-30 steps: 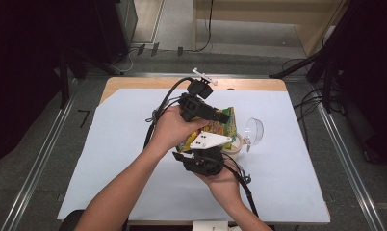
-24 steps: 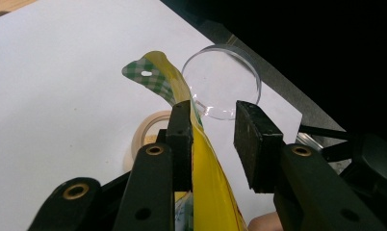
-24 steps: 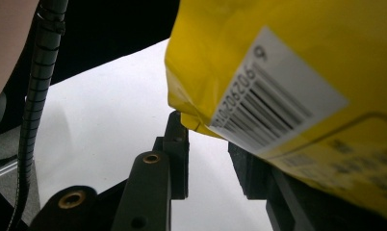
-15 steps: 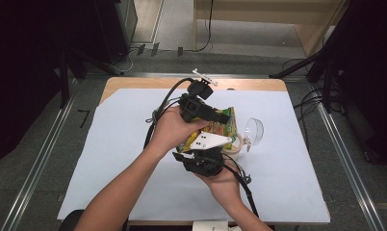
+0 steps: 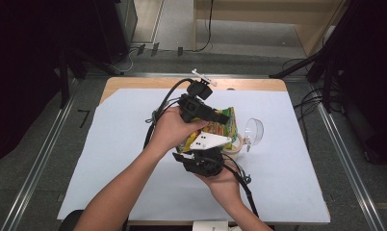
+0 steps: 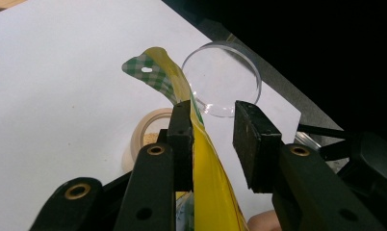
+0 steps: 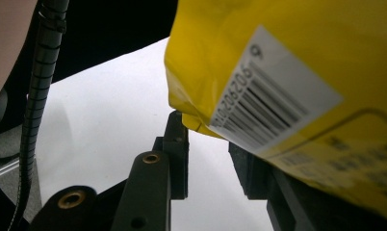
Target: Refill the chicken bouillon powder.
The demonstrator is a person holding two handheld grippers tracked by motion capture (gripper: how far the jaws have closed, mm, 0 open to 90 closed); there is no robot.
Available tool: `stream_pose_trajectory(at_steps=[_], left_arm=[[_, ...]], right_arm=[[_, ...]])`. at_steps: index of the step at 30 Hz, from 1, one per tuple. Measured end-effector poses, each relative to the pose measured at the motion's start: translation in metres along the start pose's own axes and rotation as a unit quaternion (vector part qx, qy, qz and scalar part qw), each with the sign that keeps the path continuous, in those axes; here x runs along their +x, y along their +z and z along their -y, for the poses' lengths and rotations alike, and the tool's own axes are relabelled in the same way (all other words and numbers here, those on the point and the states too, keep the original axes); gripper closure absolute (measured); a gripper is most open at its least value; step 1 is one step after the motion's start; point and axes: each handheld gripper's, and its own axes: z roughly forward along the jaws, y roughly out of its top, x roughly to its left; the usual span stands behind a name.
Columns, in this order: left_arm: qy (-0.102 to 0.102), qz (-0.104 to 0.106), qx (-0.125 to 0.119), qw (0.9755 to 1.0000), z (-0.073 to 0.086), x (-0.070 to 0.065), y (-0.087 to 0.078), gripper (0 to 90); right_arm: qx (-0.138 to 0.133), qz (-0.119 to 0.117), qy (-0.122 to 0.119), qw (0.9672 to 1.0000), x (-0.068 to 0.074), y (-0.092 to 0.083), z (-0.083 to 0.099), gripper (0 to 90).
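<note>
A yellow snack bag (image 5: 215, 129) with a green checked top is held up above a beige round cup (image 5: 237, 144) on the white table sheet. My left gripper (image 5: 224, 117) reaches it from the left. In the left gripper view the bag (image 6: 201, 159) runs between the jaws of my left gripper (image 6: 213, 139) and lies against one pad, with a clear gap to the other. My right gripper (image 5: 219, 144) comes from below. In the right gripper view the bag's barcode side (image 7: 278, 72) hangs over my right gripper (image 7: 211, 154), its corner between the parted jaws. The cup (image 6: 146, 134) sits below.
A clear round lid (image 5: 253, 130) lies on the white sheet (image 5: 109, 159) just right of the cup, and it appears beyond the jaws as the lid (image 6: 225, 77). Cables trail from both grippers over the sheet. The wooden table edge (image 5: 249, 84) runs along the far side.
</note>
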Motion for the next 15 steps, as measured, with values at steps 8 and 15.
stream_pose_trajectory(at_steps=[8,15], left_arm=[[-0.007,0.01,0.005,0.9999,-0.0032,0.0051,0.0007,69.4],[-0.011,0.014,0.006,0.9998,-0.0091,0.0071,0.0005,69.4]], right_arm=[[0.002,-0.002,-0.001,1.0,-0.0026,0.0002,-0.0018,70.9],[0.001,-0.002,0.005,1.0,-0.0055,-0.0001,-0.0054,70.7]])
